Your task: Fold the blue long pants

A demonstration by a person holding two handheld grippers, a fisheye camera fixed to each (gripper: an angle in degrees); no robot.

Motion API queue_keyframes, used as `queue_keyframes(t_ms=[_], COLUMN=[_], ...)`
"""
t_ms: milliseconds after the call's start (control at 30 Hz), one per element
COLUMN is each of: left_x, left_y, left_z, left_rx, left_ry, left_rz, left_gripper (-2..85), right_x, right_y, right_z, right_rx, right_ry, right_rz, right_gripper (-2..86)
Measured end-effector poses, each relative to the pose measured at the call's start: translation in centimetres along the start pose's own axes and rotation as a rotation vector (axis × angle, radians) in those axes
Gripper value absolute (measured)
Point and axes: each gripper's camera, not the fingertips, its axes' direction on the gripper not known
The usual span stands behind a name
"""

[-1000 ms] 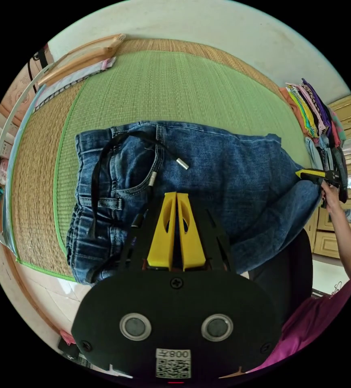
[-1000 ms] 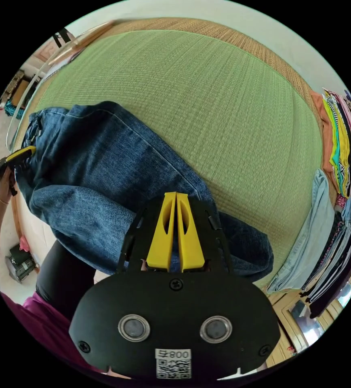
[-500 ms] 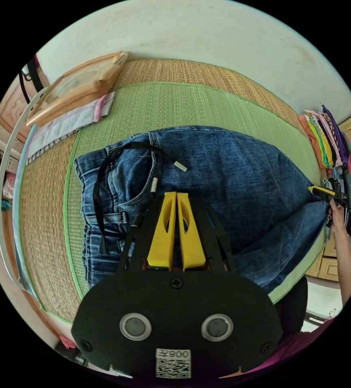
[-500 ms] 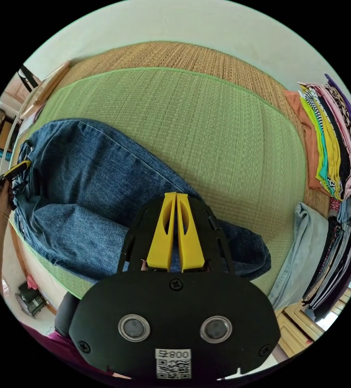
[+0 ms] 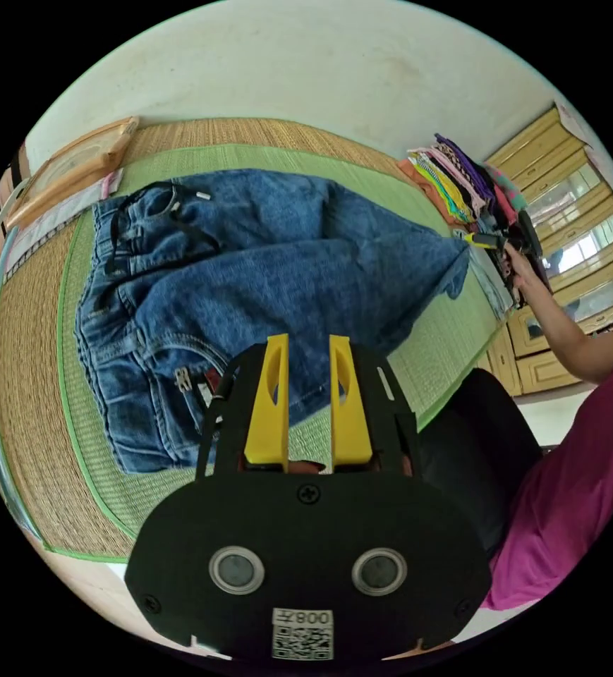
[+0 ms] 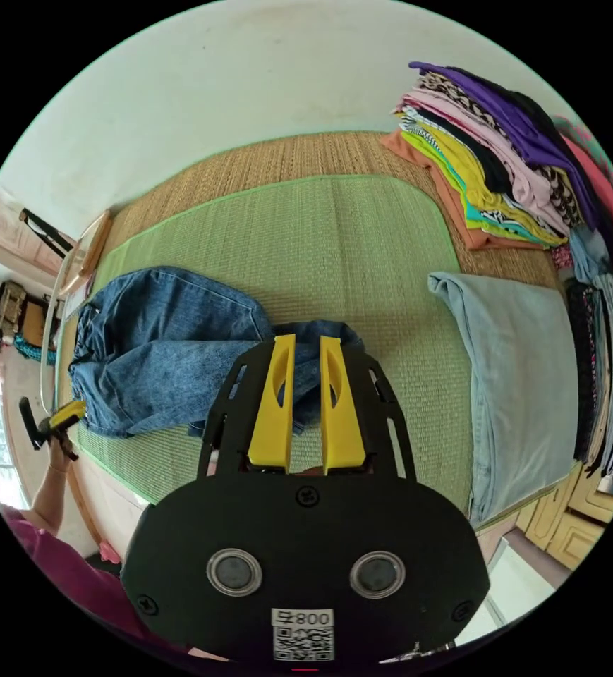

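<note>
- Two spread grippers hover above a green mat [image 5: 94, 465] where the blue long pants [image 5: 250, 261] lie, folded over
- Left gripper [image 5: 307, 352], jaws apart, pinches nothing
- Right gripper [image 6: 305, 352] likewise; next, smooth and square the edges

I see blue long pants [image 5: 264, 268] of faded matt denim, a rough woven straw mat [image 6: 334, 240], and smooth yellow plastic jaws

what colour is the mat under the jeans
Green mat, woven, with a tan straw border; clearest in the right gripper view.
</note>
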Motion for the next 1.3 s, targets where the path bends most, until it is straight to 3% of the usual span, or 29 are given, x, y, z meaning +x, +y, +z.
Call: queue_keyframes(t_ms=[100,267,433,600,733,967,1133,1300], left_x=[1.5,3.2,3.7,4.8,4.8,2.5,1.4,1.0], left_y=[1.2,0.4,-0.4,-0.9,-2.2,-3.4,-4.4,-4.3], left_z=[1.7,1.6,0.4,-0.6,-1.2,-5.0,-11.9,-21.2], left_rx=[-0.118,-0.157,-0.176,-0.162,-0.183,-0.142,-0.003,0.168], left_ry=[-0.06,-0.224,-0.221,-0.231,-0.286,-0.174,-0.153,-0.148], left_rz=[0.025,0.077,0.069,0.065,0.089,-0.006,-0.04,-0.031], left_gripper=[10.2,5.7,6.4,8.7,6.0,0.5,0.1,0.1], right_x=[2.2,5.7,11.8,15.9,18.6,22.1,21.0,16.4], right_y=[-0.4,0.2,2.1,3.3,4.6,7.3,7.8,11.5], right_z=[0.0,0.7,-0.8,1.5,2.8,3.6,-1.9,-15.9], right_rx=[-0.022,-0.073,-0.014,-0.099,-0.092,-0.066,0.032,0.224], right_ry=[0.009,0.003,-0.109,-0.211,-0.316,-0.546,-0.603,-0.595], right_rz=[0.044,0.113,0.243,0.296,0.38,0.471,0.379,0.143], right_gripper=[9.6,11.4,11.3,10.9,9.8,3.7,2.0,1.2])
